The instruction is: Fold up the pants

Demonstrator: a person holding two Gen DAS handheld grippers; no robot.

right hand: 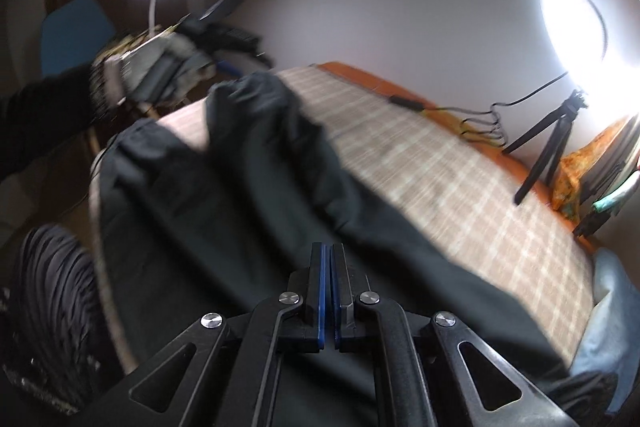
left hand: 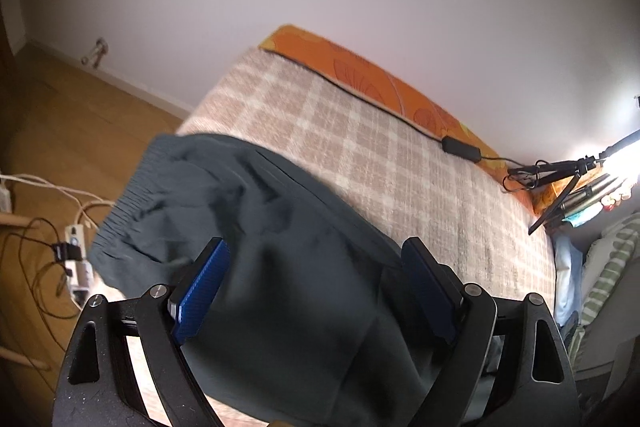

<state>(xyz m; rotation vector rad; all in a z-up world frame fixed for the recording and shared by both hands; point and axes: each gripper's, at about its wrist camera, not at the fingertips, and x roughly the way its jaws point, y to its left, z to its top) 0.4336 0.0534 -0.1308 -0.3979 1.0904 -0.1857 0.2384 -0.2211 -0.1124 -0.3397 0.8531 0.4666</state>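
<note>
White walls and a wood floor frame a bed (left hand: 400, 163) spread with a beige checked blanket, and the dark grey pants (left hand: 280, 227) lie across its near side, rumpled, with the elastic waistband (left hand: 120, 195) hanging toward the bed's left edge. Left tongs (left hand: 316, 287) stand wide above the seat of the pants, blue pads apart and pressing on nothing. Right tongs (right hand: 330, 259) are pressed together; whether a pinch of cloth sits between the pads I cannot tell, though dark fabric fills the view right under them. In the right wrist view one leg (right hand: 280, 131) bunches up toward the far side, where the person's gloved hand (right hand: 160, 67) carries the other tool. By my judgement the step in hand is gathering and straightening before the first fold. Next, the wide tongs need to drop onto the waistband edge and close there, so both ends can be pulled taut and one leg laid over the other.
</note>
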